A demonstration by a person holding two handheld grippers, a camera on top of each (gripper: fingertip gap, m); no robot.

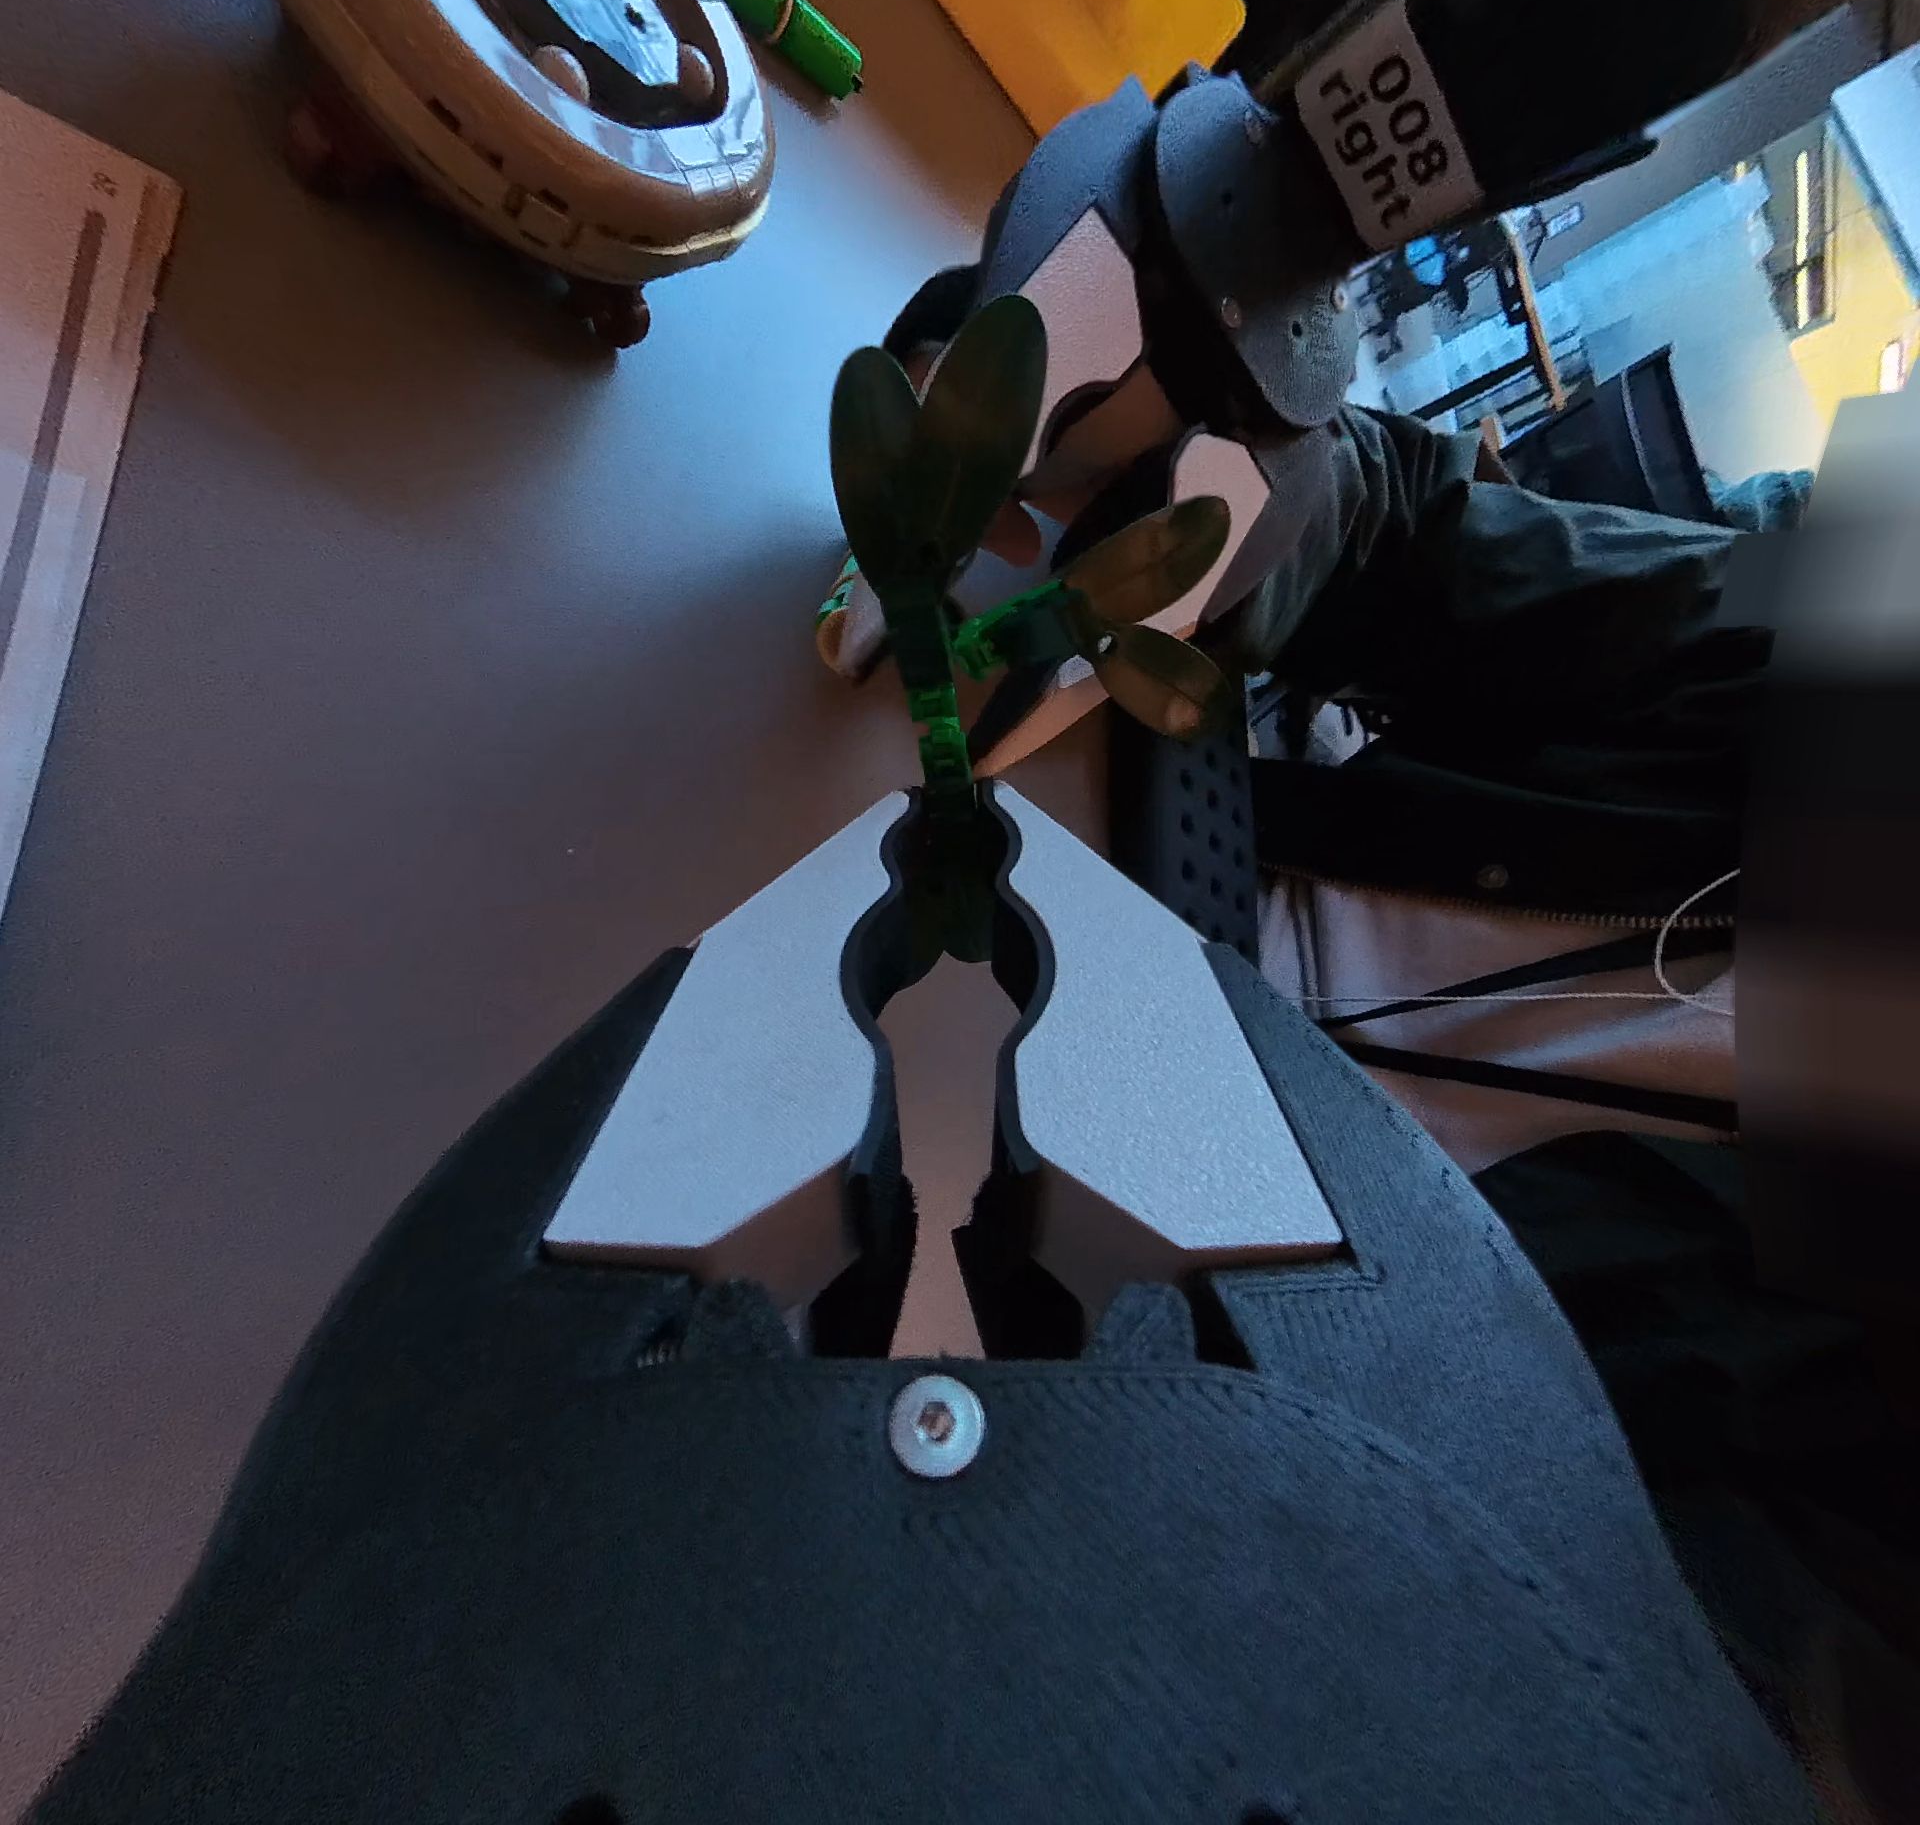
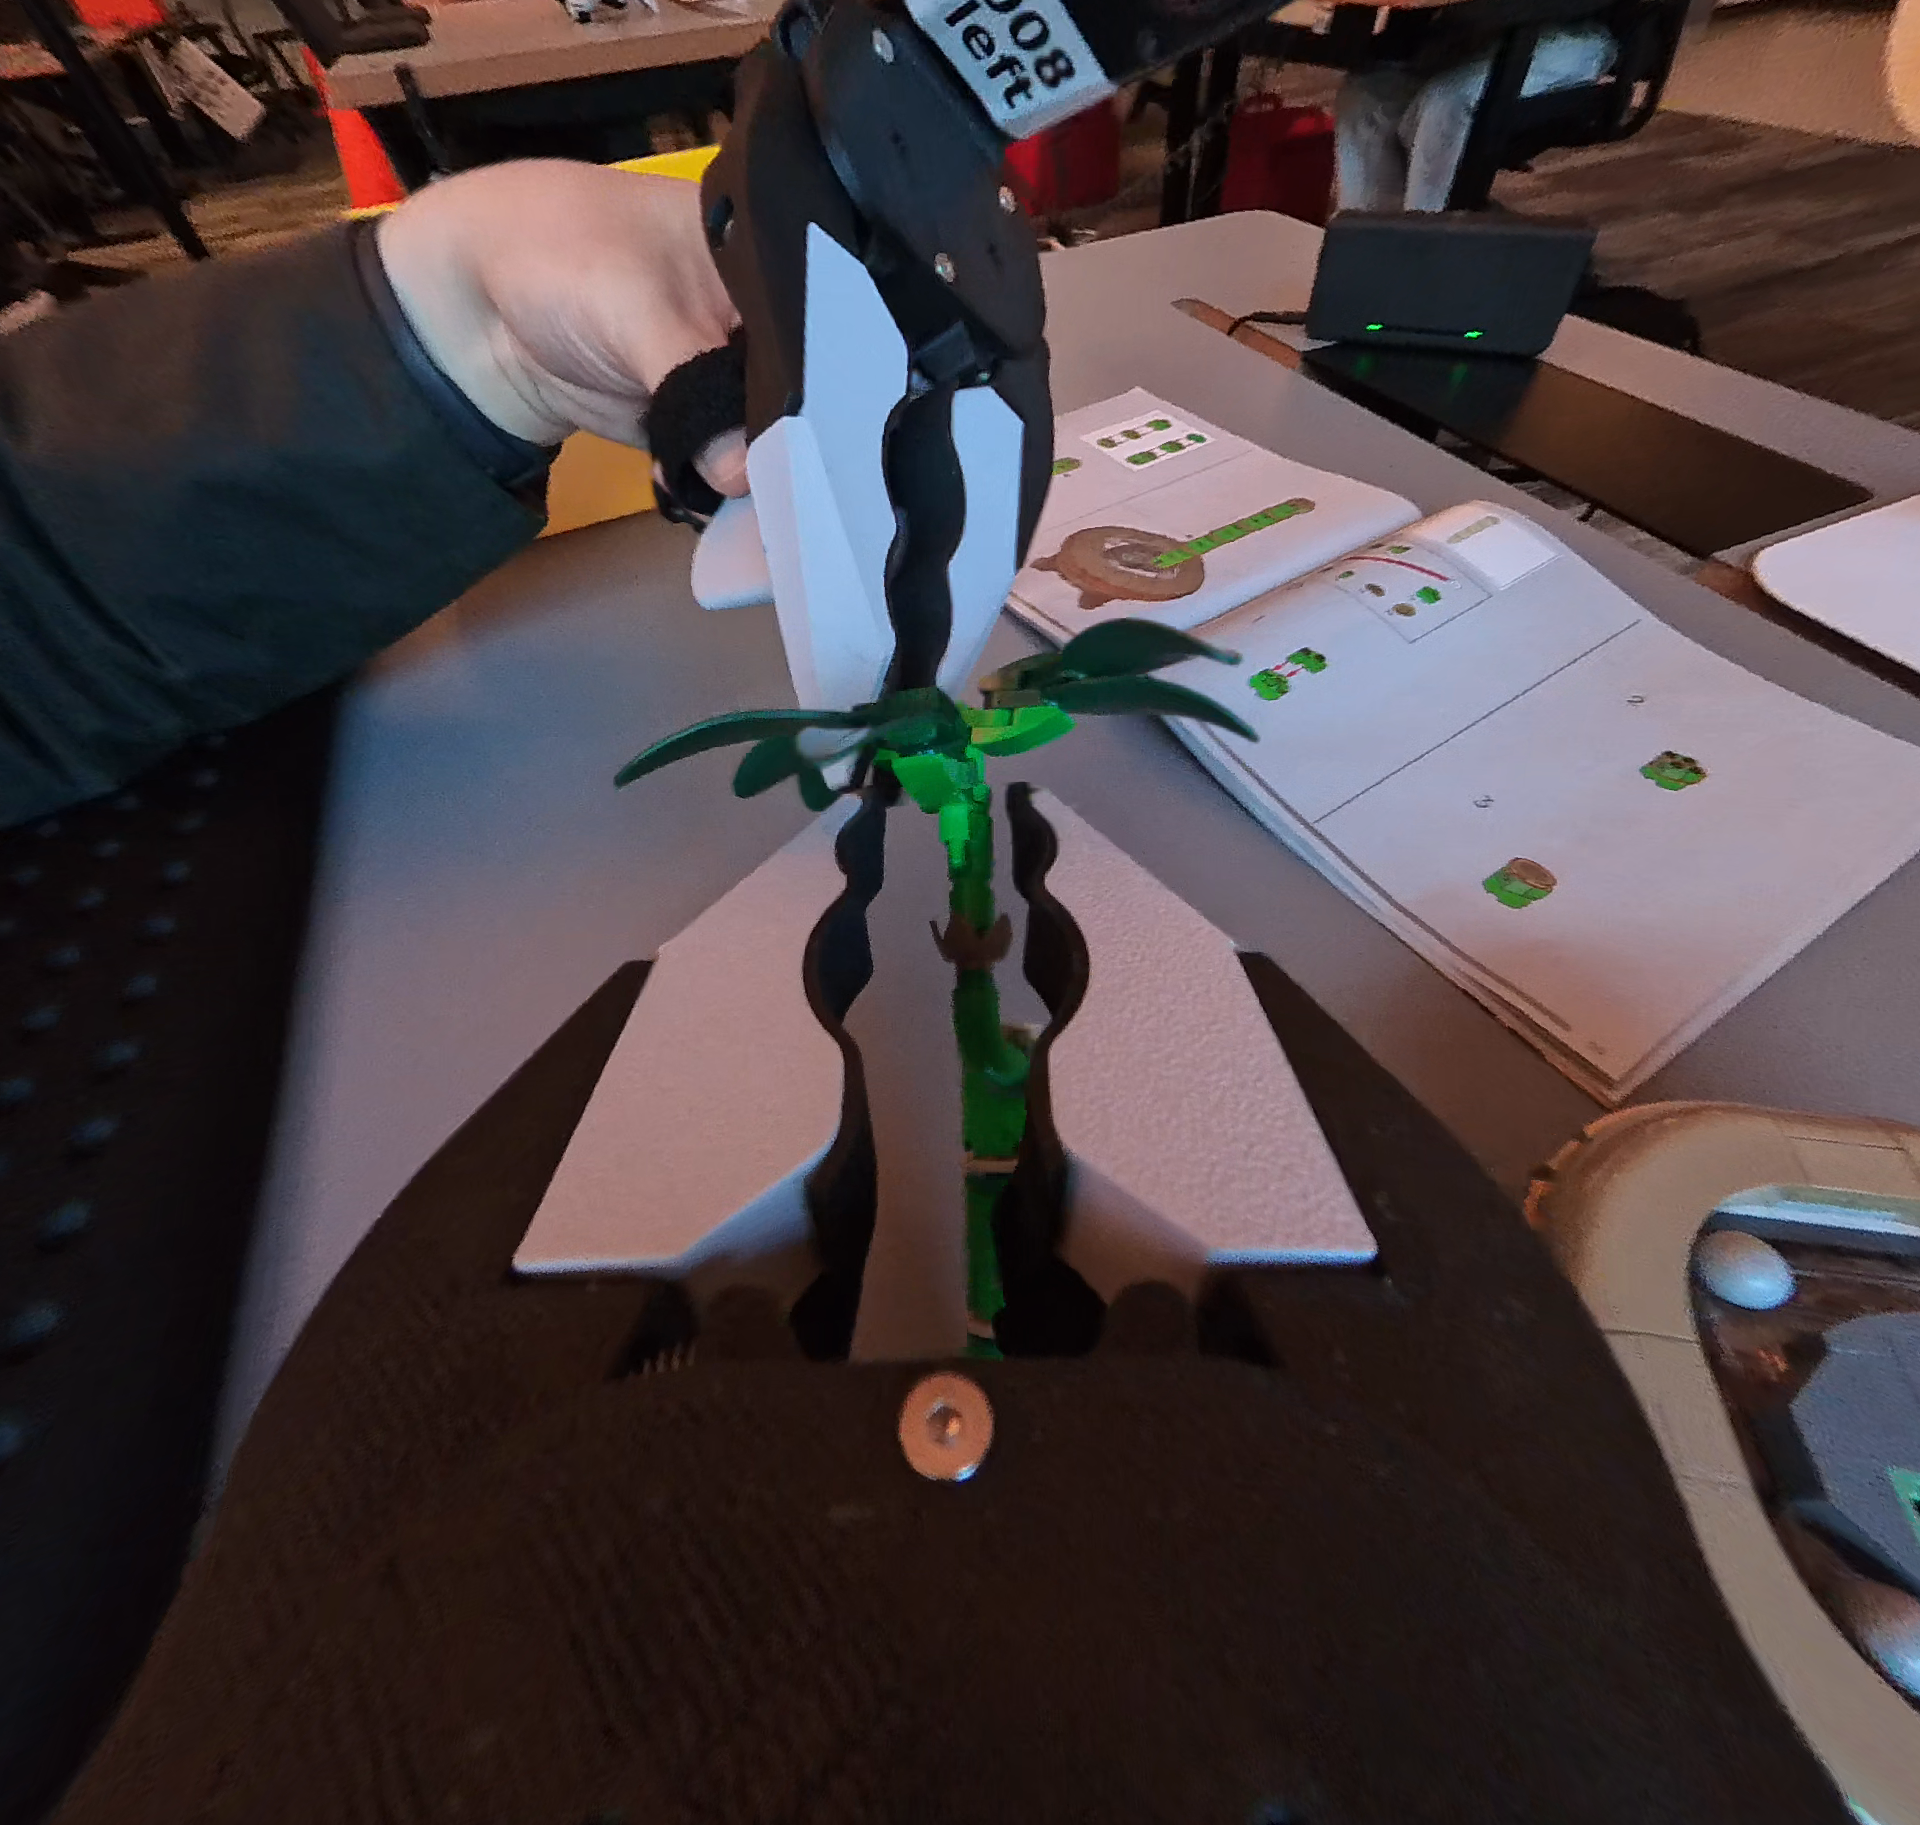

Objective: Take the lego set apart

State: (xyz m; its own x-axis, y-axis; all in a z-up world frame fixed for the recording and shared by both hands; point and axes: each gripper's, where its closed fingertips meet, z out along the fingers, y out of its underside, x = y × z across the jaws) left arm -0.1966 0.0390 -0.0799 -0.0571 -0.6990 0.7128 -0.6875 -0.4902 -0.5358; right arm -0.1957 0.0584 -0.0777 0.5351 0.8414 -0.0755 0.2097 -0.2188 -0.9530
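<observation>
The green plant stem (image 2: 979, 1027) with dark leaves (image 2: 1122, 679) is held in the air above the surface (image 2: 520, 653). The right gripper (image 2: 945, 819) is clamped on its lower stalk; the left gripper (image 1: 943, 790) is closed on its leafy top. An open booklet (image 2: 1507, 736) lies nearby.

- Left gripper (image 1: 943, 788): matt black printed plastic, ridged; pale grainy finger (image 1: 769, 1027) plates; bright metal screw (image 1: 935, 1441).
- Lego stalk (image 2: 977, 1027): glossy green plastic; leaves (image 1: 935, 445) darker, smooth.
- Table (image 1: 468, 684): smooth, matt grey.
- Booklet (image 2: 1558, 736): white paper, slight sheen.
- Sleeve (image 2: 208, 487): dark cloth.
</observation>
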